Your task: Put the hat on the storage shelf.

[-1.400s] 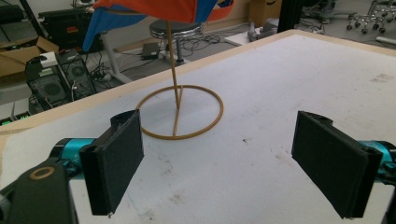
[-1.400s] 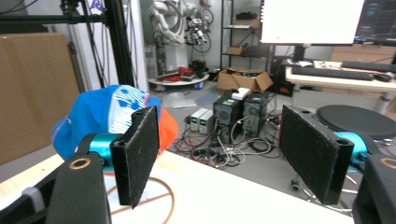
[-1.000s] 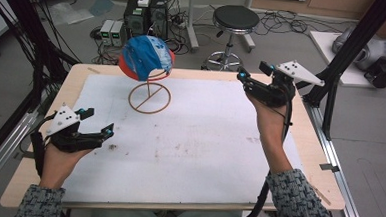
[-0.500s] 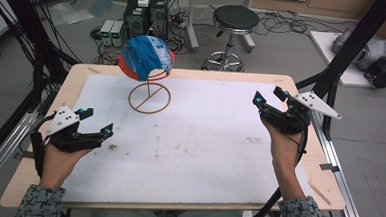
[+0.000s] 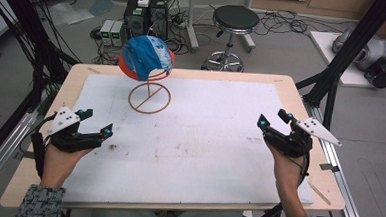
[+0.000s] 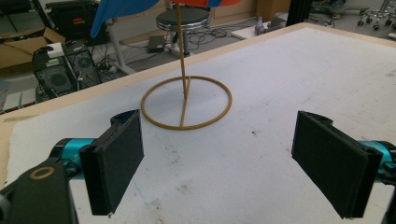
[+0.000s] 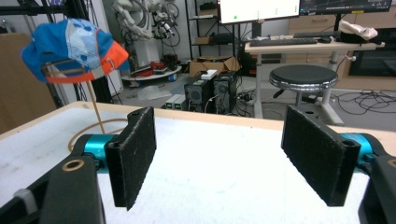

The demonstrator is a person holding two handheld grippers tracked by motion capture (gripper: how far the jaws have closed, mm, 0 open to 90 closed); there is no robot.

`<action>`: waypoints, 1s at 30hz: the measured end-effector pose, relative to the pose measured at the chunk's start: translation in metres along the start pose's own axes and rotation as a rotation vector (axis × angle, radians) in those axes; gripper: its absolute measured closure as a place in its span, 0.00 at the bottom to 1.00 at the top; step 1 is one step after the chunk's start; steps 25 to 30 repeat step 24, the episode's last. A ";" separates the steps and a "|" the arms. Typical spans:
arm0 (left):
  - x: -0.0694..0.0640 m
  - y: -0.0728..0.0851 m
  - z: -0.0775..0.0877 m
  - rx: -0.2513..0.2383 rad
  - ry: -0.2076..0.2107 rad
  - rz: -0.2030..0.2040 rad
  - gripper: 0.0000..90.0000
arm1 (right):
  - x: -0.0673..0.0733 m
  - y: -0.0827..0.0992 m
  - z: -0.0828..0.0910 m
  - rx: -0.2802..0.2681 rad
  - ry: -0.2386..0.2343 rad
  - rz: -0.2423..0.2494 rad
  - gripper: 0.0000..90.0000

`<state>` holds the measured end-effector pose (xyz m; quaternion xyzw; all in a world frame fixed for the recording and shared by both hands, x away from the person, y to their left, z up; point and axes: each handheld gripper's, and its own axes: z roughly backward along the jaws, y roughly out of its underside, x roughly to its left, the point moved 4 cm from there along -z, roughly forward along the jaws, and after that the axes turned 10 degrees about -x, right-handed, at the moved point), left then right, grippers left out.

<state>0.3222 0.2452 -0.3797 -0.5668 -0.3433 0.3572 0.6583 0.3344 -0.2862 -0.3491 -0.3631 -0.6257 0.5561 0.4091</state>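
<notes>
Overhead and both low views share the stand (image 5: pixel 149 97).

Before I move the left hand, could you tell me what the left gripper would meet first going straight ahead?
Probably the stand: its ring base lies ahead between the open left gripper jaws, white mat between them; depth is unclear.

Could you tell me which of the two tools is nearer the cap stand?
The left tool: it sits closer to the stand; the right tool is farther.
</notes>
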 end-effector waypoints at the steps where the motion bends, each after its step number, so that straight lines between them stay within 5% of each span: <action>1: 0.001 0.000 0.000 0.001 -0.002 0.000 0.19 | -0.001 0.004 0.001 0.003 0.001 0.001 0.28; 13: 0.004 0.006 -0.001 0.012 -0.013 0.009 0.19 | -0.002 0.052 0.015 0.056 -0.001 0.005 0.27; 30: 0.007 0.010 -0.003 0.023 -0.020 0.012 0.19 | -0.006 0.064 0.016 0.085 0.006 0.008 0.26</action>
